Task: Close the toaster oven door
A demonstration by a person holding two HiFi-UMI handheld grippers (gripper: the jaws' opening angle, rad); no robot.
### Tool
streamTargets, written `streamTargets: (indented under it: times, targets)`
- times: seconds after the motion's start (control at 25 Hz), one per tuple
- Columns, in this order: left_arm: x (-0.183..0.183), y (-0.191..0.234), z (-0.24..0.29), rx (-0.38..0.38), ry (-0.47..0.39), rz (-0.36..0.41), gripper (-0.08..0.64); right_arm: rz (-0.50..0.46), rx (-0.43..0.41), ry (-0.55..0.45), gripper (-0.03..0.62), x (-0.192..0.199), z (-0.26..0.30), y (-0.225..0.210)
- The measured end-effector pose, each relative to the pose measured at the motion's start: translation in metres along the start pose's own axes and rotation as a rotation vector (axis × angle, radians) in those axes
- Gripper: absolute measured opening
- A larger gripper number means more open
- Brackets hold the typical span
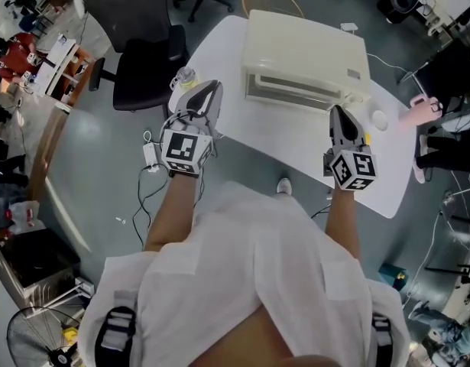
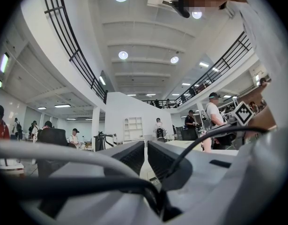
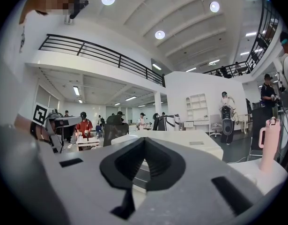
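Cream-coloured toaster oven [image 1: 303,52] stands on the white table [image 1: 296,147], upper centre of the head view, its front facing the person. Whether its door is fully up cannot be made out. Left gripper [image 1: 214,87] sits left of the oven at the table edge, jaws drawn together on nothing. Right gripper [image 1: 335,110] sits just beside the oven's lower right front corner, jaws clenched and empty. Contact is not confirmed.

A white bench [image 1: 288,140] stands on the grey floor [image 1: 89,174], with a black office chair [image 1: 143,63] just beside its left end and a small clear bottle [image 1: 186,76] near that edge. A pink flask [image 3: 269,145] stands upright off to the right. A floor fan [image 1: 32,341] sits well apart at the lower left.
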State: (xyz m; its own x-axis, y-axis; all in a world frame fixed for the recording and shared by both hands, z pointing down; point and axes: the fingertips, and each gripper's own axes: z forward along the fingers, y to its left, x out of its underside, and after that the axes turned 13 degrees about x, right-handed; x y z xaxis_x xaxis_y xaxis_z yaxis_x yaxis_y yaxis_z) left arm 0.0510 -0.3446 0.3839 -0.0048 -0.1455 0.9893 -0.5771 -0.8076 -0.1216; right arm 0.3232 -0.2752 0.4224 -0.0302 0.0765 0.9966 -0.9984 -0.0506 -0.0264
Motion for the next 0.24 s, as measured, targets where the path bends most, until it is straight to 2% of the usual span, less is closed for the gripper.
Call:
streamTargets:
  times: [0.24]
  targets:
    - [-0.0021, -0.0024, 0.0001, 0.012, -0.005, -0.001, 0.021, 0.002, 0.016, -0.015, 0.002, -0.0042, -0.0043, 0.0004]
